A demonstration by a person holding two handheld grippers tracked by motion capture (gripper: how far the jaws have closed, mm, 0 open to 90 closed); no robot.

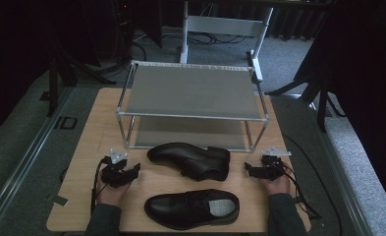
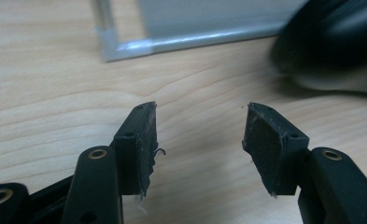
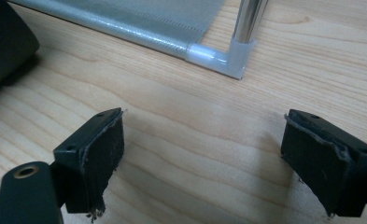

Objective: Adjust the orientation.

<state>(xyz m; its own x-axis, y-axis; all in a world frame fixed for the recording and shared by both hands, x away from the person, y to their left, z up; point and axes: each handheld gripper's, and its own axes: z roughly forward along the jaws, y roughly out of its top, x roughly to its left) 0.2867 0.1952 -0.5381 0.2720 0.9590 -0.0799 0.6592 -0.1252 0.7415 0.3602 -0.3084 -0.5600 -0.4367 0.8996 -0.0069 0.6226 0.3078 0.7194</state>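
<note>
Left tool (image 1: 131, 172): I'm holding it spread, empty, beside the far shoe (image 1: 190, 160).
Right tool (image 1: 250, 169): spread wide, flanking likewise.
Rack (image 1: 190, 91): waiting, probably for shoes.

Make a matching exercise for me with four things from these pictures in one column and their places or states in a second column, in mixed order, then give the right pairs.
Things:
1. far shoe
2. near shoe
3. shoe rack
4. left gripper

Places or states:
A. open, holding nothing
B. at the table's near edge, pale insole showing
C. at the far side of the table, both shelves bare
D. just in front of the rack

Pairs: 1-D, 2-B, 3-C, 4-A
</note>
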